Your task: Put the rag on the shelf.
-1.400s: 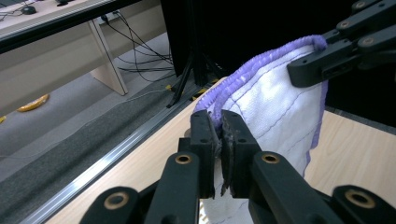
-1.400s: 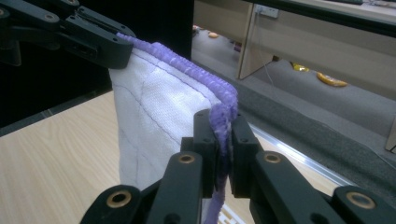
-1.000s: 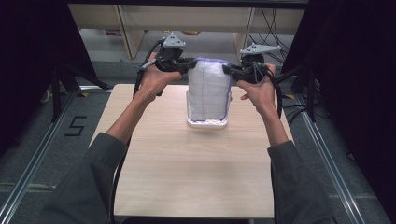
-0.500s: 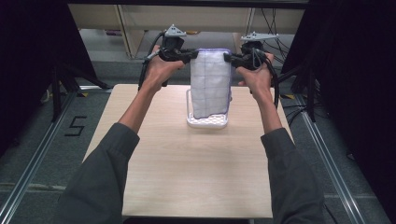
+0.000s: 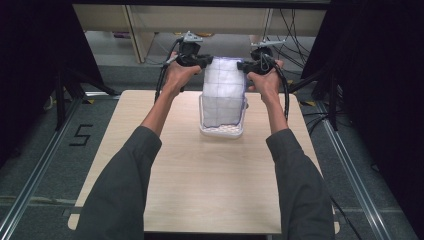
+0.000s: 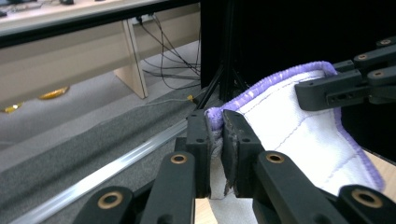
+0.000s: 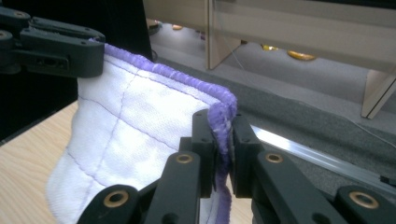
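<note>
Dark curtains flank a pale wooden table (image 5: 210,185) whose far edge faces light shelving and a grey floor strewn with cables. From the high view, a person's two grey-sleeved forearms reach from the near edge toward the far edge, and between the hands a white quilted cloth (image 5: 223,92) with purple trim hangs spread out above a white basket (image 5: 221,131) that sits near the middle of the far edge; the cloth's lower end drops into the basket, something neither gripper view reveals. The left gripper (image 5: 204,61) pinches the cloth's top left corner and the right gripper (image 5: 246,65) its top right corner, both raised above the table. What the high view cannot settle, the close views do: in the left gripper view the black jaws stand nearly closed with the purple hem (image 6: 215,114) clamped between the pads, having just eased open a little, and the other gripper (image 6: 348,86) shows gripping the far corner. In the right gripper view the jaws are likewise pressed tight on the stitched purple edge (image 7: 224,116), with the quilted white panel stretching away to the opposite gripper (image 7: 51,46).
</note>
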Demonstrator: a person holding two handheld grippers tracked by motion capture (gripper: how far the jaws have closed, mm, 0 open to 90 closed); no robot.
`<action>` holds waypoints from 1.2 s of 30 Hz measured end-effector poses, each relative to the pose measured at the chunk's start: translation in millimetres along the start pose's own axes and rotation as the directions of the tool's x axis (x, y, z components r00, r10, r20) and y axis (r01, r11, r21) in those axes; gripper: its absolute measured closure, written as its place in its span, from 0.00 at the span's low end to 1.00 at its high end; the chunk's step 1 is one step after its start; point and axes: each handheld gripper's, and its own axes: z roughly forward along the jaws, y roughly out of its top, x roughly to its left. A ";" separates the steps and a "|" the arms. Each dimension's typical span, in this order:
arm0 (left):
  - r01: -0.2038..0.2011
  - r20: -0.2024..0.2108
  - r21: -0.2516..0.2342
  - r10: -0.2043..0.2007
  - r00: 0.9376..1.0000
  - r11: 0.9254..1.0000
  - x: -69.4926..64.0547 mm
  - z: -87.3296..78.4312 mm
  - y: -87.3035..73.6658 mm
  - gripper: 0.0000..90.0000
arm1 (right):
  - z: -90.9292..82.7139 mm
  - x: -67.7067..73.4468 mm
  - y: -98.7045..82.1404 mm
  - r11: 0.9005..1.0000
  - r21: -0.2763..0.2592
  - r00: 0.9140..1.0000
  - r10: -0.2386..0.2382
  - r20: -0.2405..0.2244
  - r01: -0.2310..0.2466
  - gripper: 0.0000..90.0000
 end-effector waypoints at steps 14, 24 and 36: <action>0.035 -0.039 0.067 -0.033 0.999 0.997 9.8 22.5 -19.6 0.88 | 27.7 -9.8 -19.6 0.990 0.139 0.999 0.017 0.045 -0.023 0.91; 0.025 -0.003 0.078 -0.025 1.000 0.997 8.3 6.7 -29.6 0.86 | 37.7 -12.1 -25.4 0.979 0.201 0.998 0.013 0.055 -0.023 0.66; 0.036 0.017 0.128 -0.039 0.999 0.991 11.2 -17.9 -43.8 0.77 | 15.2 -16.3 -24.1 0.983 0.177 0.998 0.036 0.050 -0.045 0.62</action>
